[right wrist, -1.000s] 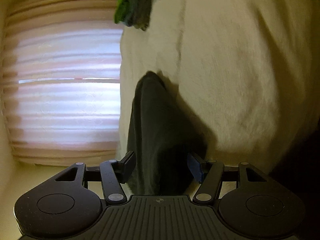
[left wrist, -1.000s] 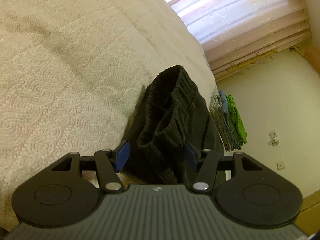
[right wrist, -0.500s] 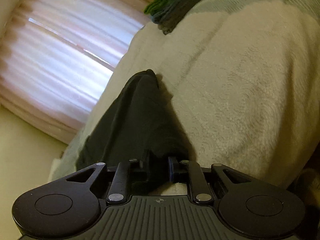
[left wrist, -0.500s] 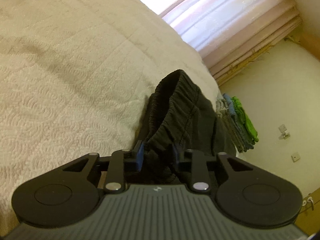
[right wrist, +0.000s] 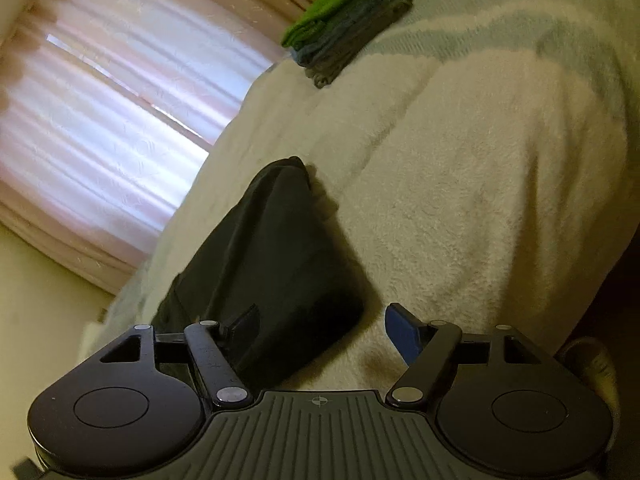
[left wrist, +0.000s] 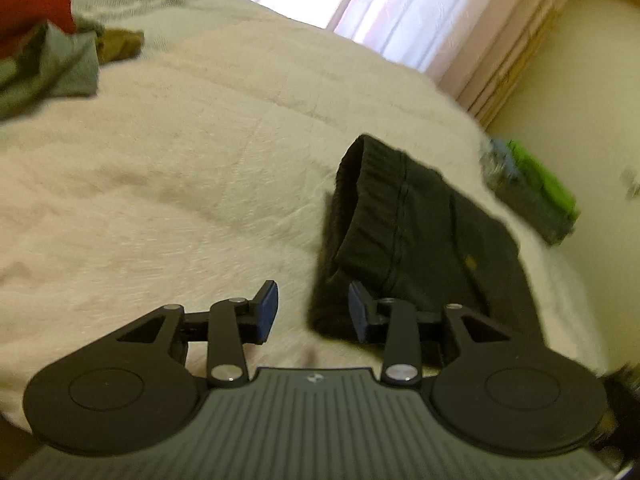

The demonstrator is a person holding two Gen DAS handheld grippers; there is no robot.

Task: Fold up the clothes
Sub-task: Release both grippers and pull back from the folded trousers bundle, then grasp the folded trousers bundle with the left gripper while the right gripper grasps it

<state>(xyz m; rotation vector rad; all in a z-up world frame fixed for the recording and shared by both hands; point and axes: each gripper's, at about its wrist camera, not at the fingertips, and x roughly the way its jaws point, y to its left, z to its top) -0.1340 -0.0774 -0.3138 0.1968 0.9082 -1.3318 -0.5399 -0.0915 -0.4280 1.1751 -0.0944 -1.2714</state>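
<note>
Both the left gripper (left wrist: 312,312) and right gripper (right wrist: 320,332) are gaping wide, empty, flanking the folded black shorts (left wrist: 416,236) lying compact on the bed (left wrist: 200,160).

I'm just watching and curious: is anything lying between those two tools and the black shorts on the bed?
Nothing visible. The black shorts lie right at the open left tool and open right tool, with only bare bedspread around.

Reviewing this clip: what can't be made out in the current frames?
- Black shorts: near edge hidden behind the left gripper in the left view; in the right view too dark to show folds.
- Unfolded pile: blurred, cut by the frame edge, left view; pieces uncountable.
- Folded stack: blurred, far, right view; layers uncountable.
- Right gripper: open, fingers empty.
</note>
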